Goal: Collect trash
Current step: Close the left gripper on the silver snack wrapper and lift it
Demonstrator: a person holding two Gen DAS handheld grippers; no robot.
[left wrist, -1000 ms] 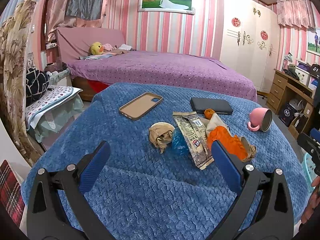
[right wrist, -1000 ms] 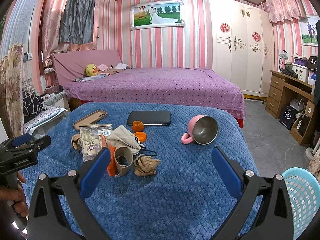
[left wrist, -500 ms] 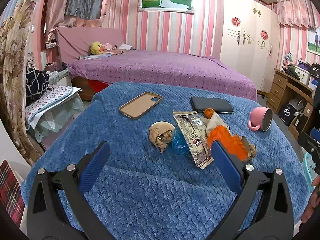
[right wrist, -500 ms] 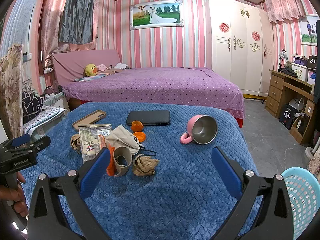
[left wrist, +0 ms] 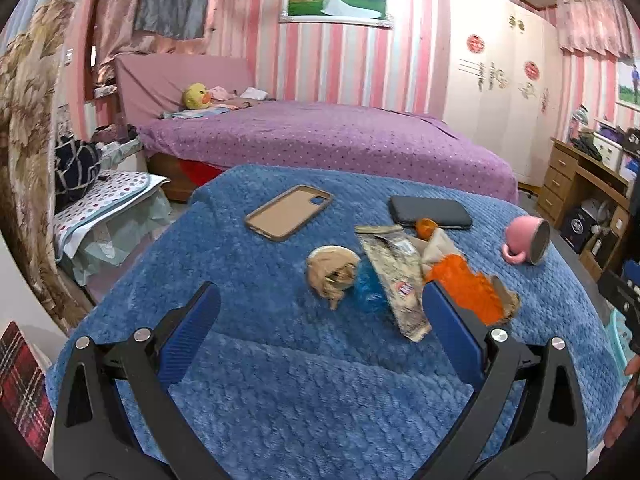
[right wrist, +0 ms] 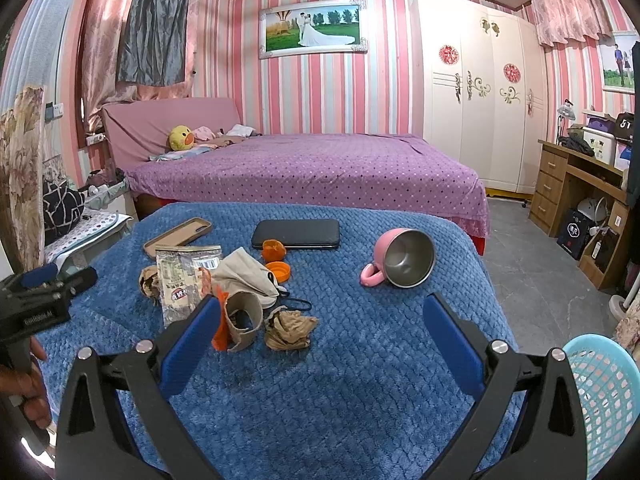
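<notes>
Both grippers held low over the near edge of the blue blanket (right wrist: 360,400), neither touching anything. Left gripper (left wrist: 320,316) with fingers spread wide and empty; right gripper (right wrist: 320,320) likewise spread wide and empty.

Trash heaped around the middle of the blanket, toward its left side in the right wrist view. Seen from the left wrist: crumpled brown paper (left wrist: 332,272) ahead of the gap between the fingers, blue wrapper (left wrist: 368,292) touching it, silver snack packet (left wrist: 394,276) just beside, its near end close to the right finger (left wrist: 452,340). Orange wrapper (left wrist: 464,288) partly hidden behind that finger.

Seen from the right wrist: cardboard sleeve (right wrist: 242,320) right behind the left finger (right wrist: 188,348), another crumpled paper wad (right wrist: 290,330) just inside the gap, still ahead of the fingertips. Pink mug (right wrist: 404,258) on its side toward the far right edge. Light blue basket (right wrist: 608,400) off the near right corner.
</notes>
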